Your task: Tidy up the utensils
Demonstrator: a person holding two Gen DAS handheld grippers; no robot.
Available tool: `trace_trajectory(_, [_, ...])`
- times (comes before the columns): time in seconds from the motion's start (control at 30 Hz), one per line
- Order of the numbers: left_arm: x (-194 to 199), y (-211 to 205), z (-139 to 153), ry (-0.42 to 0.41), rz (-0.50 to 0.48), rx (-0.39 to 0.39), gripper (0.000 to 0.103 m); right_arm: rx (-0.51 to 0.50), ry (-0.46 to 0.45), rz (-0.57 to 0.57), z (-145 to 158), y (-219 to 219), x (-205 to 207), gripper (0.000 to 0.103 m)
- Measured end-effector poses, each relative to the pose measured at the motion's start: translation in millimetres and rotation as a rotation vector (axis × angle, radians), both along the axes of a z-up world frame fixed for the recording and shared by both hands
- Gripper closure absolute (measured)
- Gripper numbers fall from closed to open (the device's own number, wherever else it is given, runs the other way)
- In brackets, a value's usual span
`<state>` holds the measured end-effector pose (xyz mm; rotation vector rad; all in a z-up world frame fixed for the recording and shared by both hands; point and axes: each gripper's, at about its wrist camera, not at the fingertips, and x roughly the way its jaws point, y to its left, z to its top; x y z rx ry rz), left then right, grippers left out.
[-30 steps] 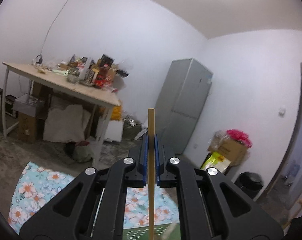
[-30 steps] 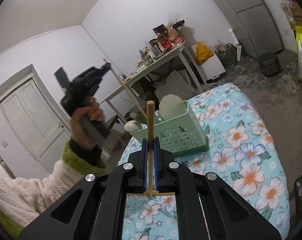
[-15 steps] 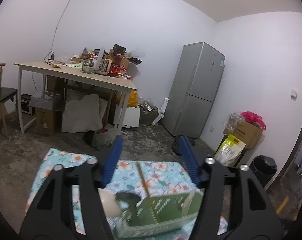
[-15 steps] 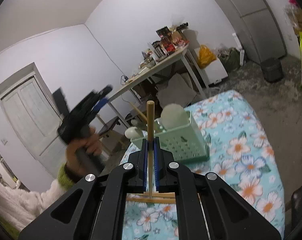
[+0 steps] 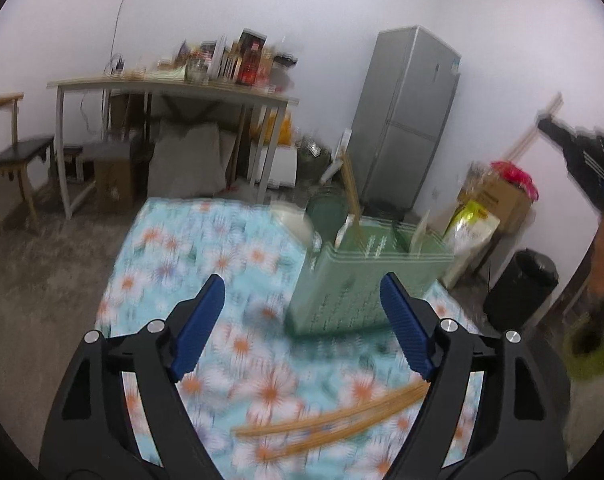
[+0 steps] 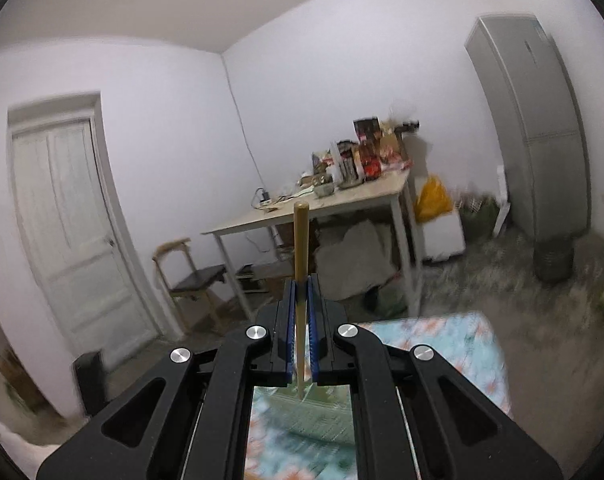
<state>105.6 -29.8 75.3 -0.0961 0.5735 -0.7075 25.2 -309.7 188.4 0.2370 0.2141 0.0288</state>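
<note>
A white-walled room is seen, with a grey refrigerator (image 5: pixel 409 120) in the corner and a cluttered table (image 5: pixel 174 88) against the wall. In front, a floral cloth (image 5: pixel 206 248) is spread over a low surface. On it a green utensil basket (image 5: pixel 353 280) is stood, with chopsticks (image 5: pixel 351 196) and spoon-like pieces upright inside. The left gripper (image 5: pixel 302 312) is held above the cloth with its jaws spread wide; they have just been opening, and nothing is caught between them. More loose chopsticks (image 5: pixel 333 420) are laid on the cloth below it, blurred. The right gripper (image 6: pixel 301 344) is raised beyond the basket, its jaws pressed together on a single wooden chopstick (image 6: pixel 301 248), which is held upright.
</note>
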Motion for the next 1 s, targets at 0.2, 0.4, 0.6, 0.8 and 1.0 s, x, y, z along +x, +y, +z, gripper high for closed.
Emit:
trace_trajectory(0.2, [-11, 19, -37, 0.093, 0.016, 0.024, 0.027, -0.247, 0.031, -0.037, -24, 45, 44, 0.097])
trace_trajectory(0.4, [-21, 24, -49, 0.087, 0.008, 0.052, 0.027, -0.489, 0.170, -0.062, -78, 88, 72, 0.095])
trace_trajectory(0.6, [-17, 23, -47, 0.058, 0.014, 0.071, 0.027, -0.388, 0.173, -0.086, -65, 77, 56, 0.065])
trace_trajectory(0.8, [-11, 27, -52, 0.080, 0.025, 0.064, 0.027, -0.144, 0.146, -0.111, -48, 40, 19, 0.061])
trace_trajectory(1.0, [-12, 28, -59, 0.106, 0.022, 0.070, 0.027, 0.198, 0.248, -0.070, -95, 3, -12, 0.061])
